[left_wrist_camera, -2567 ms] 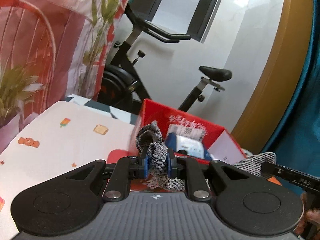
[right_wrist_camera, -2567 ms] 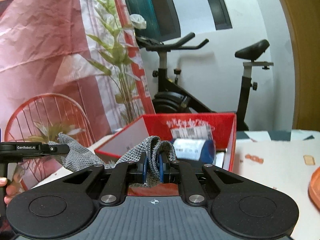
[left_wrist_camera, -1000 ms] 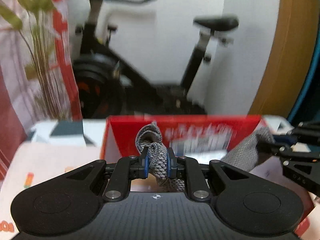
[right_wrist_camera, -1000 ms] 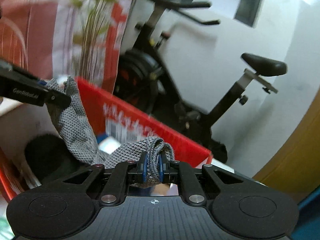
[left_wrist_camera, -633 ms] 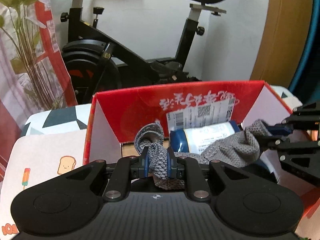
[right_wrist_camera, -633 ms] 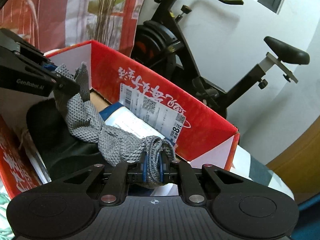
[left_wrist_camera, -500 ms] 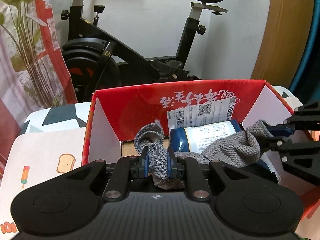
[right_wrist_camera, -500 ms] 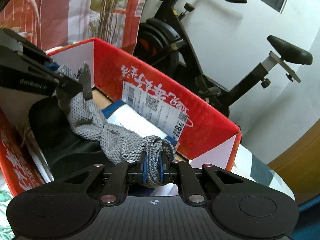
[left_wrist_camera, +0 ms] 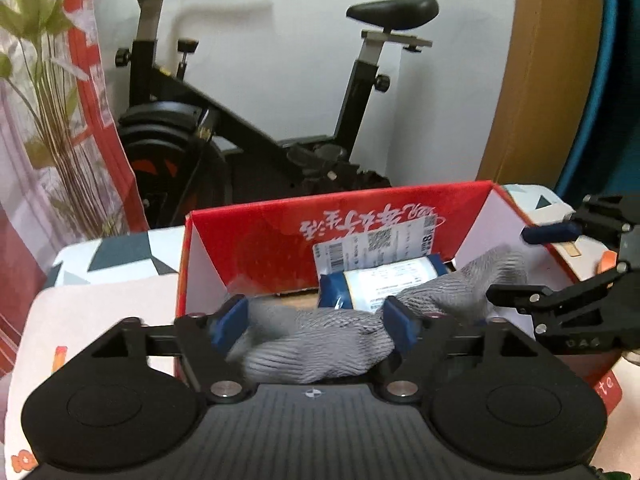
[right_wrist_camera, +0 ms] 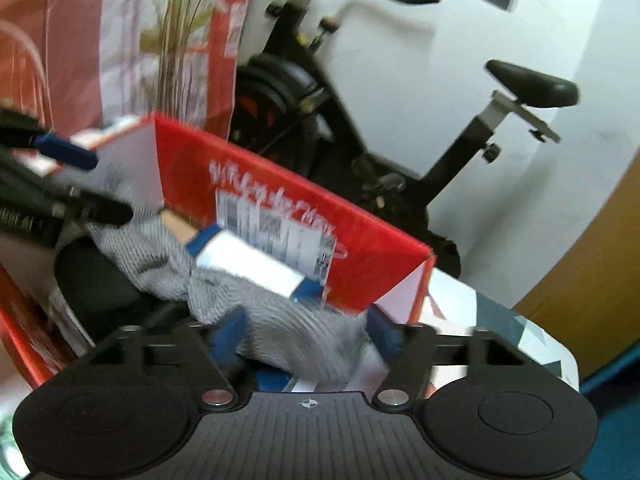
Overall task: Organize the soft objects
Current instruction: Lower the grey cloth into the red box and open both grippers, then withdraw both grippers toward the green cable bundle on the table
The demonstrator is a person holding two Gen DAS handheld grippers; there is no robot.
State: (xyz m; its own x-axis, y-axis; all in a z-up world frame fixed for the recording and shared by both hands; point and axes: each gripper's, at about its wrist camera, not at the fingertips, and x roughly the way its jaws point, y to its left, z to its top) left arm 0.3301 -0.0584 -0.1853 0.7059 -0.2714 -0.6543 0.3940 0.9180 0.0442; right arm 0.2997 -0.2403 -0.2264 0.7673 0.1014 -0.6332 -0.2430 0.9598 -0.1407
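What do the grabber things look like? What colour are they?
Both tongs, left and right, are black plastic. Each has a ribbed body, two round discs, silver screws and a small white crosshair mark. The fingertips wear blue pads. No cables or sleeves show.

The right claw [right_wrist_camera: 306, 334] stands spread wide over a red box [right_wrist_camera: 280, 200]. A blurred gray knit cloth [right_wrist_camera: 296, 336] lies between its fingers, draped over a blue-and-white pack [right_wrist_camera: 248, 264]. An exercise bike [right_wrist_camera: 400, 140] stands behind.

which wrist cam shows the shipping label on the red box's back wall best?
Left wrist: the shipping label is sharp and faces the camera inside the red box. Right wrist shows it angled and motion-blurred.
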